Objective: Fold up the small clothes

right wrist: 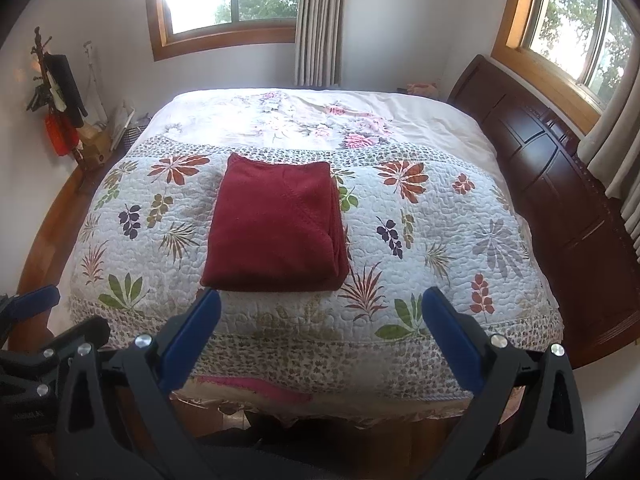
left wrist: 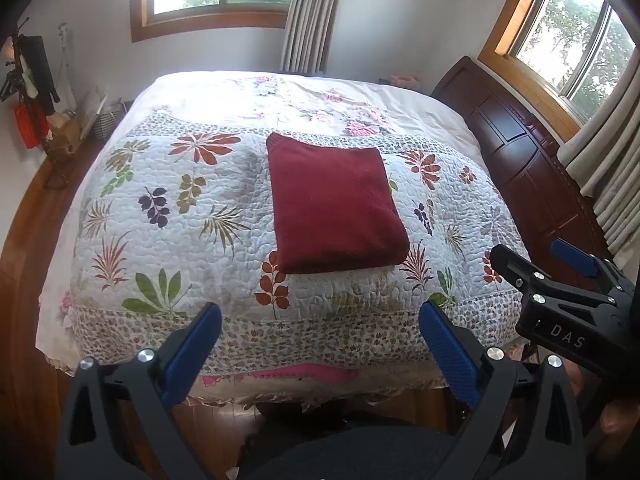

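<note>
Left-wrist view: dark red folded garment on my quilted bedspread, ahead of both empty, wide-open tongs, long axis running away, nearer my right gripper than my left gripper.

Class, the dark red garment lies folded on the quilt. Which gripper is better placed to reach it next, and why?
Probably the right gripper: the folded red garment lies just past its open fingertips. From the left gripper, also open, the garment sits farther off.
</note>
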